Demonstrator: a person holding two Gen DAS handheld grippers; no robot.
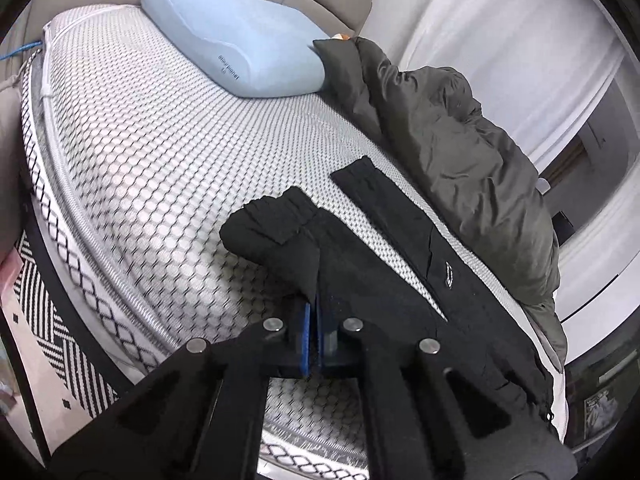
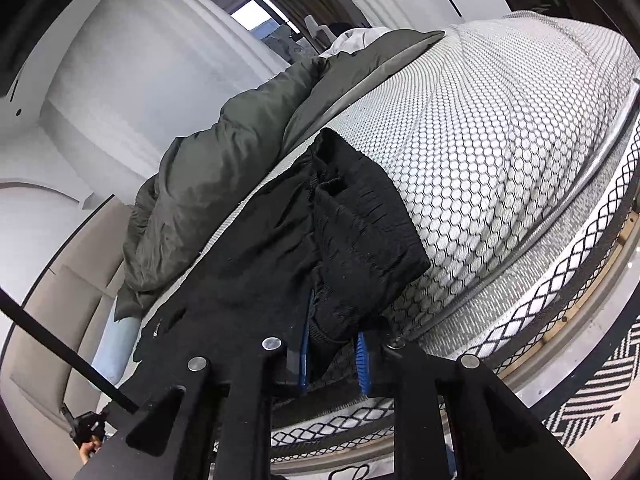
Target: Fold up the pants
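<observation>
From my left tongs (image 1: 315, 316), the black pants (image 1: 384, 280) lie near the mattress's (image 1: 152, 152) front edge, and my jaws are pressed together on a lifted cuff of one leg. To the left the honeycomb cover is bare up to the blue pillow (image 1: 236, 48); on the right a grey-green duvet (image 1: 472, 168) crowds along the pants.

From my right tongs (image 2: 334, 352), the blue pads (image 2: 363, 354) pinch the bunched ribbed end of the pants, cloth filling the gap between them. Open mattress runs right to the piped edge; the duvet is heaped on the left, just beside the pants.
</observation>
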